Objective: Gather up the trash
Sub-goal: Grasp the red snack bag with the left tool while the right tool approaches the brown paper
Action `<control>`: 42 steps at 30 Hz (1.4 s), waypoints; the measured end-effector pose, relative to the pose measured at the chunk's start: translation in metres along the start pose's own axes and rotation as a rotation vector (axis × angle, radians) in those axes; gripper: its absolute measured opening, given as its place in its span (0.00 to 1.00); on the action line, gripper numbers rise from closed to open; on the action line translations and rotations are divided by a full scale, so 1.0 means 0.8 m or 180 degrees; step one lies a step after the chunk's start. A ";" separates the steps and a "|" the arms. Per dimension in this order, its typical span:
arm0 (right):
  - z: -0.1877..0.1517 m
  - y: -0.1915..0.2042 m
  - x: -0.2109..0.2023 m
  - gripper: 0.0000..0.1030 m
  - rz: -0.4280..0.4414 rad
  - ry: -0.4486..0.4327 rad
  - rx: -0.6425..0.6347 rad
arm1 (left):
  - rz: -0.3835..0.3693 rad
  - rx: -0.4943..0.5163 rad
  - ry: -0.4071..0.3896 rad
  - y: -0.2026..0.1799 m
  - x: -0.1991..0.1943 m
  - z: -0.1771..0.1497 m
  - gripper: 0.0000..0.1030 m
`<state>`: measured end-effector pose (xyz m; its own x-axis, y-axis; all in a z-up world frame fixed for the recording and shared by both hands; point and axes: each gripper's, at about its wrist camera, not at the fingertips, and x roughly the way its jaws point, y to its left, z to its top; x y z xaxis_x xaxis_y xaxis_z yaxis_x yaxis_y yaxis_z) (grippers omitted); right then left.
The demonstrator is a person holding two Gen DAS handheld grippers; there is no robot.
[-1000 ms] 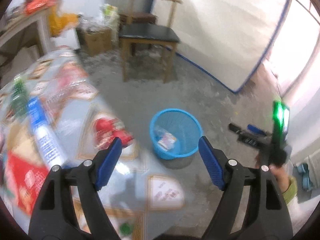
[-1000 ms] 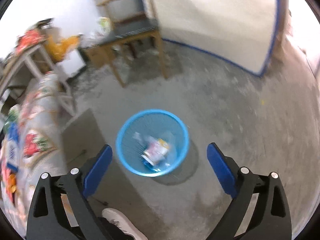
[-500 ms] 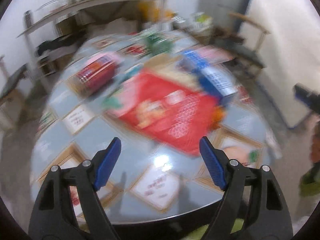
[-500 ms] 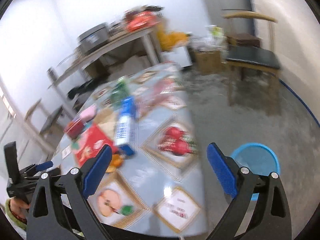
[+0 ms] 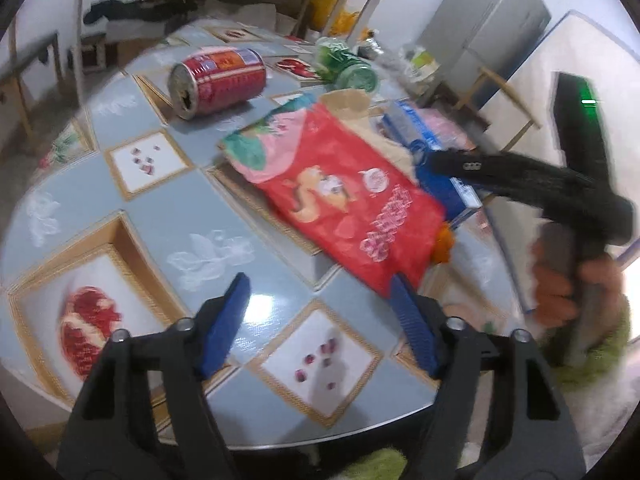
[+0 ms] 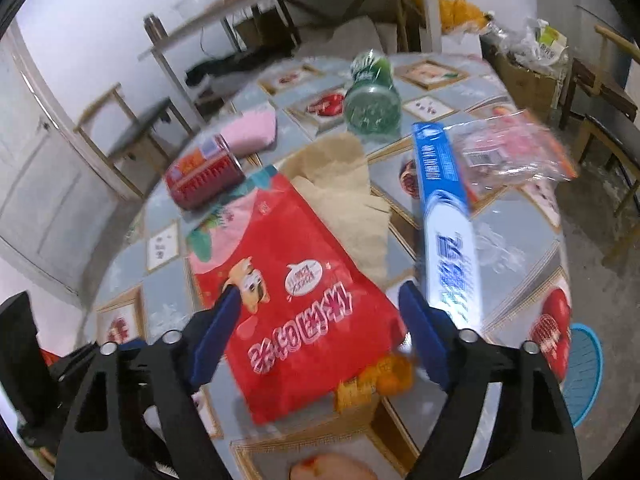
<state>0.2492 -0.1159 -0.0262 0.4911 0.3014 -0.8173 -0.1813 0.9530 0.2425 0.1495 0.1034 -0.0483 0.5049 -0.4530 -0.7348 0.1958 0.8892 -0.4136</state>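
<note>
Trash lies across a round patterned table (image 5: 168, 208). A red snack bag (image 5: 344, 200) sits in the middle, partly over brown paper (image 6: 340, 184). My right gripper (image 6: 320, 300) hovers over the bag (image 6: 296, 292), which lies between its closing jaws, the pads apart from it. My left gripper (image 5: 320, 292) stands over bare tabletop just short of the bag's near corner, its jaws closing with nothing between them. A red can (image 5: 218, 78) lies on its side behind. A green bottle (image 6: 372, 100), a long blue box (image 6: 448, 232) and orange peel (image 6: 388, 376) lie nearby.
A blue trash basket (image 6: 584, 376) stands on the floor at the table's right edge. A clear pink plastic bag (image 6: 512, 152) lies by the blue box. A hand (image 5: 560, 292) holds the other tool at the right. Shelves, chairs and boxes stand behind the table.
Both views swung from the floor and the blue basket to the tabletop. Both pairs of jaws have narrowed, and the right gripper now hangs over the red bag.
</note>
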 end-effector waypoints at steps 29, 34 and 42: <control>-0.026 0.038 0.076 0.26 0.0042 0.0586 -0.0135 | -0.1082 -0.1244 0.0244 0.096 0.037 0.011 0.31; -0.029 0.041 0.078 0.19 0.0105 0.0579 -0.0196 | -0.1735 -0.1444 0.0240 0.098 0.038 0.015 0.31; -0.032 0.046 0.077 0.17 0.0102 0.0560 -0.0284 | -0.0688 -0.1038 0.0374 0.071 0.055 0.029 0.14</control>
<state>0.2507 -0.0625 -0.0812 0.3289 0.3143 -0.8905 -0.2729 0.9344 0.2289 0.2026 0.1352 -0.0914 0.3783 -0.6482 -0.6608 0.0006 0.7140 -0.7001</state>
